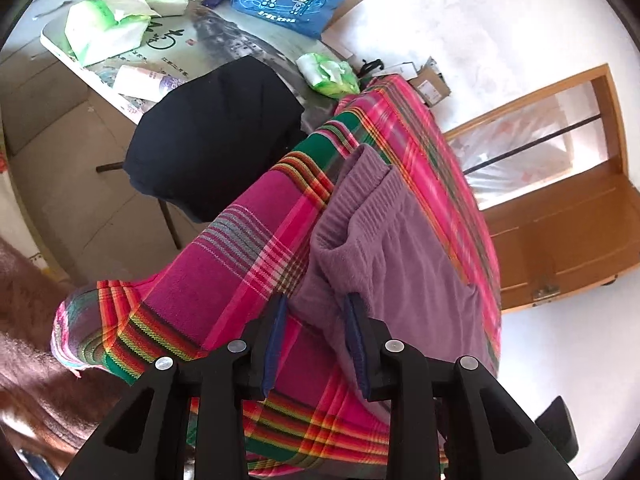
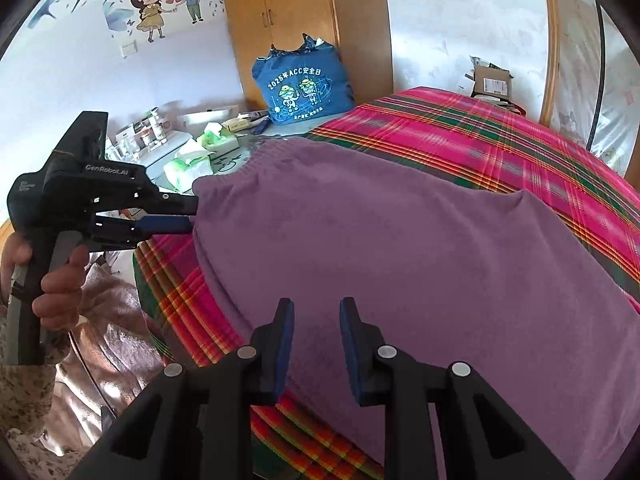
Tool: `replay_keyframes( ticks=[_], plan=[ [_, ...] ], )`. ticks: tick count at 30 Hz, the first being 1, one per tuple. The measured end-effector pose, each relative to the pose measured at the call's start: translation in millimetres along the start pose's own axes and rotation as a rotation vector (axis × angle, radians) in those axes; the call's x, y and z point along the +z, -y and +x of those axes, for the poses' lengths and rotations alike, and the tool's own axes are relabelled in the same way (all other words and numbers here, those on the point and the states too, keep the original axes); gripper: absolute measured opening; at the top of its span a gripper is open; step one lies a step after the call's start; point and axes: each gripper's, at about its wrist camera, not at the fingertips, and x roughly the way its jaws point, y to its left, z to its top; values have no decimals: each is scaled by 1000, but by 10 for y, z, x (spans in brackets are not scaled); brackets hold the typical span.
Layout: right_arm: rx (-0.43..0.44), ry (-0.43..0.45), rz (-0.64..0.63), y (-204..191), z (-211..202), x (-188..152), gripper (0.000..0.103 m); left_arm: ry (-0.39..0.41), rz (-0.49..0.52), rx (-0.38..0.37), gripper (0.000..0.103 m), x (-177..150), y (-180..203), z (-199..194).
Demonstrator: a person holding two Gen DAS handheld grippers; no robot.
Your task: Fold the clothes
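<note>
Item: purple garment (image 2: 400, 248); soft fleecy knit w/ ribbed elastic waistband (image 1: 372, 196); colour dusty mauve, plain, no print; lies spread across plaid bedcover (image 2: 500, 140) (pink/magenta w/ green, orange, yellow stripes); waistband end points toward the cluttered table side, bulk runs toward the right wrist cam; surface mostly flat, a few soft creases; near the waistband the fabric bunches into a raised fold.

Left gripper (image 1: 316, 320): jaws partly apart in its own cam, garment edge sits between the blue pads; from the right wrist view the fingers look close together at the waistband corner (image 2: 196, 210), cloth pinched there; a hand (image 2: 56, 280) in a speckled sleeve holds its handle.

Right gripper (image 2: 316, 320): jaws apart, moderately wide; nothing between the pads; hovers over the garment's lower part, contact w/ cloth cannot be told.

Surroundings: blue tote bag (image 2: 304, 88) w/ printed cartoon figures; tissue packs (image 1: 108, 28) w/ green wrap on table; black cloth (image 1: 216, 136) draped beside bed; wooden wardrobe (image 2: 280, 8); cardboard box (image 2: 490, 80) beyond bed; cartoon wall sticker (image 2: 168, 0).
</note>
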Motion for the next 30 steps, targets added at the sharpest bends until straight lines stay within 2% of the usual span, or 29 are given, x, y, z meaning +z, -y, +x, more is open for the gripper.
replay_keyframes(
  ticks=[7, 10, 14, 15, 17, 20, 25, 30],
  plan=[
    [10, -12, 4, -10, 32, -15, 24, 2, -12, 40, 28, 25, 54, 39],
    [12, -8, 7, -2, 25, -19, 24, 22, -40, 27, 15, 45, -1, 9],
    [15, -9, 8, -5, 27, -25, 24, 145, -44, 44, 0, 79, -30, -193],
    [16, -9, 7, -9, 28, -26, 24, 216, -16, 104, 0, 78, -11, -283],
    [20, -9, 2, -29, 35, -31, 24, 262, 21, 153, 0, 78, 8, -355],
    [23, -12, -4, -58, 55, -25, 24, 202, -15, 91, 0, 87, -64, -303],
    [46, -1, -24, -133, 92, 22, 24, 153, -42, 85, 3, 57, -100, -184],
    [95, 20, -68, -295, 178, 139, 24, 139, -37, 73, 14, 39, -64, -147]
  ],
)
